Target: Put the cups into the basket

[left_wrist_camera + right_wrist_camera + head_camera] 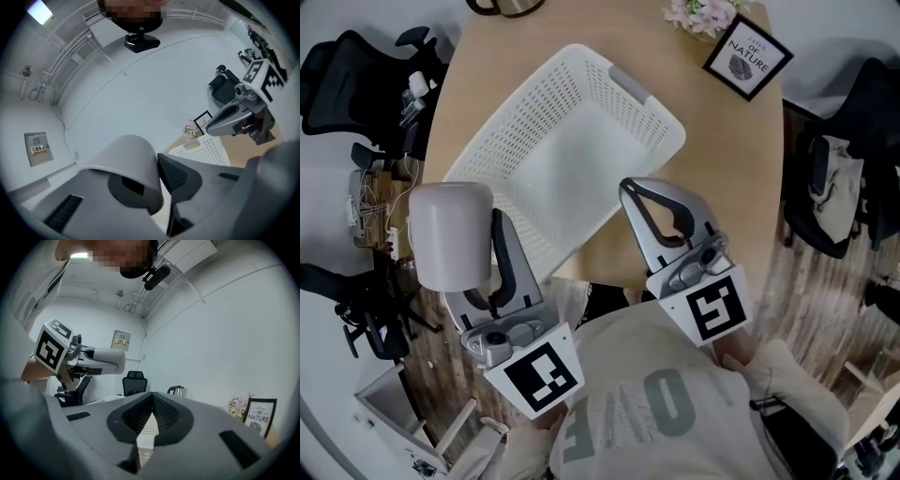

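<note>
At bottom edge, right hand mostly hidden behind marker cube. Left tool raised off table's near-left edge, clenched on cup wall: one jaw inside cup and out of sight, other outside. Cup long axis runs along jaws, mouth toward tool, closed base away. Cup sits beside basket's near corner, outside it. Right tool has jaws pressed together, tips over basket's near rim. Basket lies diagonal on table. At far edge: frame, flowers, kettle, last two cut off.

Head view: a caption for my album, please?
Left gripper holds a white cup near the basket; right gripper shut.
</note>
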`<state>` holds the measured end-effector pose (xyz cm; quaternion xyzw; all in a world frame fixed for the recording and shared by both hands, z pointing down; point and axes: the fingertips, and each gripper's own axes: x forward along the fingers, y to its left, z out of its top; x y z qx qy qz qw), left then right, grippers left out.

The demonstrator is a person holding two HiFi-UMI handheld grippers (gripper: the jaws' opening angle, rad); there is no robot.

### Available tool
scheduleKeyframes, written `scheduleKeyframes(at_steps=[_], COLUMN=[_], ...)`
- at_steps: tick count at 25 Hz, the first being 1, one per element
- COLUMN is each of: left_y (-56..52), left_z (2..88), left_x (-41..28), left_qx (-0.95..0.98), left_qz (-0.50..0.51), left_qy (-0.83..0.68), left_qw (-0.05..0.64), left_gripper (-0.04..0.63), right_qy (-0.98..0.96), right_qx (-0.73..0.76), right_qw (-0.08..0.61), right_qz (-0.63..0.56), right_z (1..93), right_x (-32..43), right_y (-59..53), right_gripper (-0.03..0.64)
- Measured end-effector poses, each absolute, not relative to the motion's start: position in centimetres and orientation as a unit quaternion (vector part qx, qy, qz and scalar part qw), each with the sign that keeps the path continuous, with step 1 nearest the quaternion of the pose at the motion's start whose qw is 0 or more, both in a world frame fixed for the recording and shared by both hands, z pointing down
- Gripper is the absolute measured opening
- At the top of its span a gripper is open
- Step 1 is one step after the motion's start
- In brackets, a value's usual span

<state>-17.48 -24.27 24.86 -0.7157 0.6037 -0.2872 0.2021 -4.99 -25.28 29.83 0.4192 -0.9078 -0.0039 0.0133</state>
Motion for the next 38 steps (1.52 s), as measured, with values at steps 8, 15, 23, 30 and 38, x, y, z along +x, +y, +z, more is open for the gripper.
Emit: scheduleKeyframes(at_steps=[8, 15, 23, 30, 38], left_y=[-25.0, -25.7, -27.6, -29.1, -29.9], left_z=[22.4, 20.5, 22.2, 28.2, 38.2], left_x=[-19.5, -19.8, -17.2, -14.0, -13.3], left_qx=[-0.729, -0.737, -0.769, -0.785, -0.763], left_qz=[-0.275, -0.299, -0.374, -0.453, -0.584], left_qy=[0.589, 0.562, 0.465, 0.361, 0.202], left_qw=[0.212, 0.226, 0.229, 0.218, 0.186], left_gripper=[0.063, 0.063, 0.063, 0.063, 0.063], right_qy=[-0.895, -0.892, -0.896, -0.888, -0.883], right_qx=[0.446, 0.451, 0.443, 0.457, 0.464], right_qw=[-0.009, -0.022, -0.006, -0.008, -0.005], right_qz=[0.0, -0.008, 0.016, 0.042, 0.068], right_z=[27.8, 26.7, 28.7, 30.3, 30.9], right_x=[-6.9, -7.8, -7.8, -5.4, -2.9], right_y=[-23.8, -23.6, -23.7, -24.8, -26.3], right_gripper=[-0.002, -0.002, -0.002, -0.002, -0.002])
